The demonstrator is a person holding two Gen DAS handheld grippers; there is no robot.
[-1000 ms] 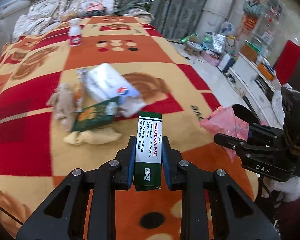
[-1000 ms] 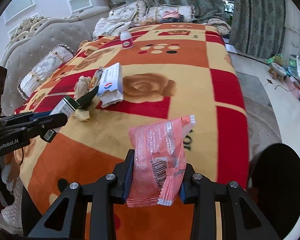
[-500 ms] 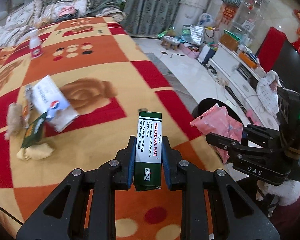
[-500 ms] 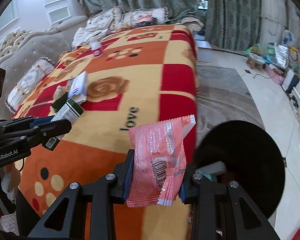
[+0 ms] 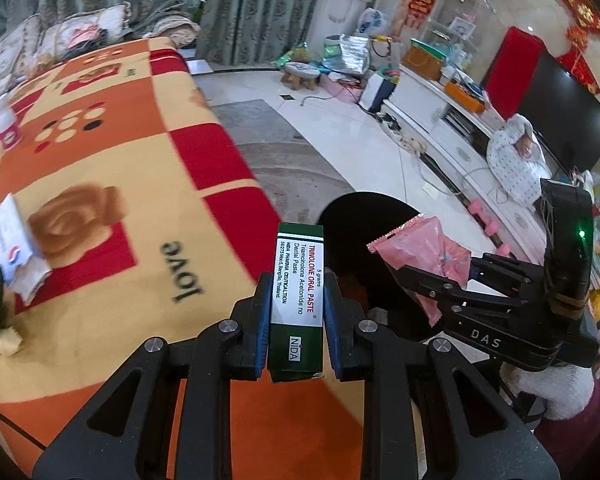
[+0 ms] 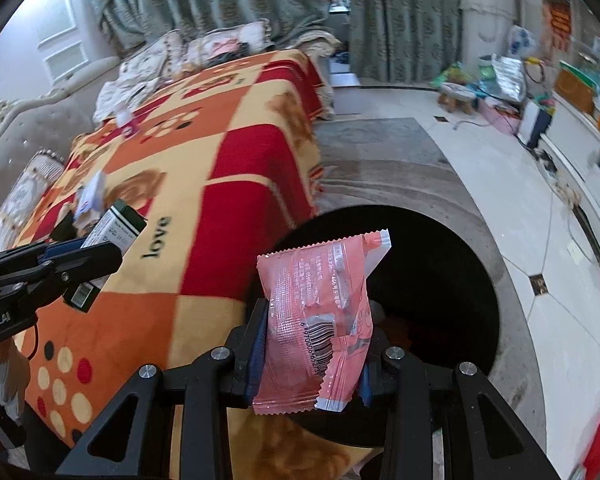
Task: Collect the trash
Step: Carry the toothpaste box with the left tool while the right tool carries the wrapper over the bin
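On the left, a small heap of litter (image 5: 8, 256) was left lying on the patterned blanket (image 5: 112, 152): a white packet, a dark wrapper and a crumpled tissue could be made out, touching one another. Farther back on the blanket a small white bottle (image 5: 6, 126) was seen standing upright; whether it counted as trash could not be told.

Nearer the middle, a green and white box (image 5: 298, 300) was held upright in the left gripper (image 5: 297, 316), its jaws closed narrowly against the box's two long sides. It was placed over the blanket's edge, just beside the black bin (image 6: 420, 280) on the floor.

To the right, a pink wrapper (image 6: 320, 320) was clamped in the right gripper (image 6: 312, 344), and it was held above the bin's dark mouth.

Two pieces were thus judged picked up but not yet dropped in; the heap on the blanket was judged still to be collected. Something pale was seen inside the bin, though it could not be identified.
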